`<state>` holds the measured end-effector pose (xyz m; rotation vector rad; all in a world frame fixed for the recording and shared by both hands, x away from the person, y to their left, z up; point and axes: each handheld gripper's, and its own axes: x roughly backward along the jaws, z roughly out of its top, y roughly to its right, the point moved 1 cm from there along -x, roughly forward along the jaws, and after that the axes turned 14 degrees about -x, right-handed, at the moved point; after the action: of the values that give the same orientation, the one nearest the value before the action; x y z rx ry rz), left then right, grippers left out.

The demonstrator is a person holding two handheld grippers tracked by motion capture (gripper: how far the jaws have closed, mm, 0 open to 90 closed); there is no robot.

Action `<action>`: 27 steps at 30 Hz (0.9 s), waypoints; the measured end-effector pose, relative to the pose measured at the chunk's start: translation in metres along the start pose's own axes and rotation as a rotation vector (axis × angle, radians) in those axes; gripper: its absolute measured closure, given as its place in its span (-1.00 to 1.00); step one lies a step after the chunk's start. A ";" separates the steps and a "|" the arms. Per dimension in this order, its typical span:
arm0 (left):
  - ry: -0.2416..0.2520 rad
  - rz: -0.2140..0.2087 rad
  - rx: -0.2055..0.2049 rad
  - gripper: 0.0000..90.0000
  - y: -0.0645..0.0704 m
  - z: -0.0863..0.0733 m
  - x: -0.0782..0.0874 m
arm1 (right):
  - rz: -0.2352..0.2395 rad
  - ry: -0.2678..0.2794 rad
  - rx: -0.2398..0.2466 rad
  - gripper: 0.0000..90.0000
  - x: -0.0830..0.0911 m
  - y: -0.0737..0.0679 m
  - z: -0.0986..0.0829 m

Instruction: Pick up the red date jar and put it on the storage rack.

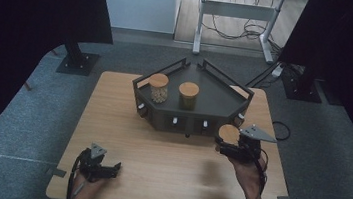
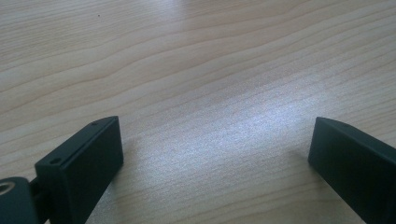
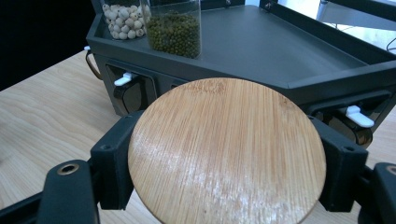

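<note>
Closest to you, your right gripper [image 3: 227, 154] is clamped on a jar with a round bamboo lid [image 3: 227, 150], one jaw pressing each side of the lid's edge, so you see the lid's face and nothing of the glass below it. From above, that jar [image 1: 229, 134] sits just in front of the dark tray [image 1: 217, 101], near its right front corner, over the wooden table [image 1: 166, 174]. Two more jars already stand on the tray's left half: one with pale round seeds [image 1: 158, 88] and one with green beans [image 1: 188, 95], close beside each other. The step in hand looks like adding this third jar to the tray. To do it well, raise the jar enough that its base clears the tray's front rim, keep it upright, carry it over the bare right part of the tray floor [image 3: 285, 51], well apart from the two standing jars, and lower it flat before you let the jaws go. Your left gripper [image 1: 106, 168] rests low at the near left of the table, jaws spread wide, holding nothing, with bare wood between them.
</note>
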<state>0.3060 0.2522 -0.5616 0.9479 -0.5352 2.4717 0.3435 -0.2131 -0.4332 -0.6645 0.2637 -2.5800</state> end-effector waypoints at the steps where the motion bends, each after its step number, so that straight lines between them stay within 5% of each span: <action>1: 0.000 0.000 0.000 -0.94 0.000 0.000 0.000 | -0.001 0.000 0.001 -0.49 0.000 0.000 0.001; 27: 0.000 -0.001 -0.001 -0.94 0.000 0.000 0.000 | 0.003 -0.001 0.005 -0.49 -0.011 -0.004 0.023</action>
<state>0.3061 0.2523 -0.5616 0.9469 -0.5360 2.4700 0.3622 -0.2060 -0.4171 -0.6627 0.2577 -2.5766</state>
